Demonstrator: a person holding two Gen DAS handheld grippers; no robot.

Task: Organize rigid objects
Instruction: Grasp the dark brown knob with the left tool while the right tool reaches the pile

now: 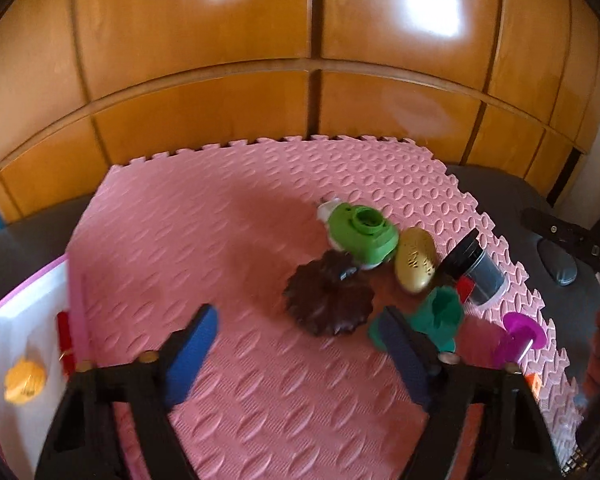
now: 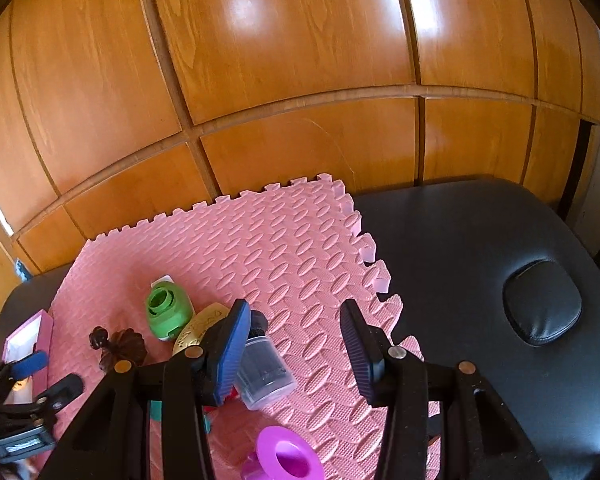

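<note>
Left gripper (image 1: 296, 354) jaws apart, nothing between them; image blurred. Right gripper (image 2: 296, 350) part open, empty, its left pad hiding part of the jar (image 2: 262, 372). Purple spool (image 2: 286, 456) cut off at 6 o'clock. On the pink mat (image 1: 228, 216): one green cap-thing (image 1: 360, 236), one gold oval (image 1: 415, 259), one brown scalloped piece (image 1: 328, 300), one teal item (image 1: 440, 316). Box (image 1: 24, 320) at 9 o'clock, holding one orange item (image 1: 25, 381) and one red item (image 1: 65, 340).

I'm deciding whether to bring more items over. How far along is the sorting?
Done: an orange piece and a red one already lie in the pink-rimmed box. In hand: nothing; both the left tongs and the right tongs are empty. Left on the pink mat: green cap, gold oval, brown disc, teal piece, dark jar, purple spool.
</note>
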